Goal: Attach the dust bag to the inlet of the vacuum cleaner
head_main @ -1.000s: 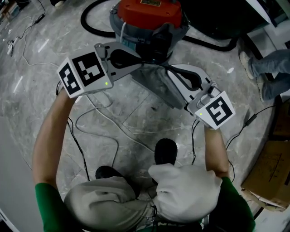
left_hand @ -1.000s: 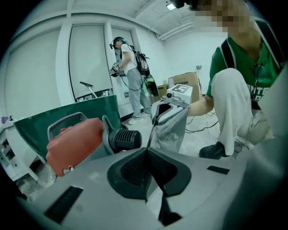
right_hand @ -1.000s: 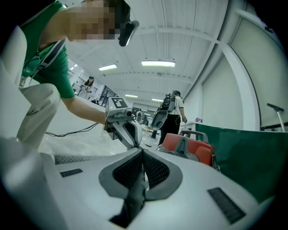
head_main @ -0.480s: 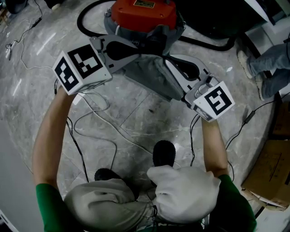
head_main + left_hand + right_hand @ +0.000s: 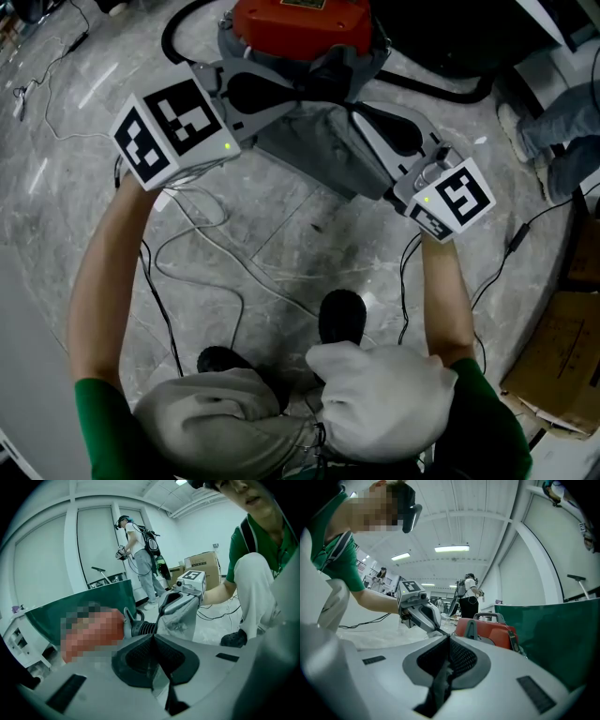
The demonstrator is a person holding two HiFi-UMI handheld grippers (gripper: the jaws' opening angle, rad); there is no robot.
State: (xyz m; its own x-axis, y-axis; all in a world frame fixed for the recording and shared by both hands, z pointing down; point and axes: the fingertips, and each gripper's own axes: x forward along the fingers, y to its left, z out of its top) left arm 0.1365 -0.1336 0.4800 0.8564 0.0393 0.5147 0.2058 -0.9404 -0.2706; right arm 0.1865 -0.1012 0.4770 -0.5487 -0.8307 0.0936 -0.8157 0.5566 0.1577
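Observation:
The vacuum cleaner has a red lid and a grey drum and stands on the floor at the top of the head view. Just in front of it hangs the grey dust bag, stretched between both grippers. My left gripper is shut on the bag's left edge, and a strip of fabric shows between its pads. My right gripper is shut on the right edge, with dark fabric pinched in it. The red vacuum shows beyond the right jaws. The bag's opening and the inlet are hidden.
A black hose curls behind the vacuum. Thin cables lie on the marble floor by my shoes. Another person's legs stand at the right, above a cardboard box. A green barrier runs behind the vacuum.
Both grippers have drifted with the bag toward the vacuum, the right one also outward to the right, so the bag hangs wider between them. Both grips are unchanged.

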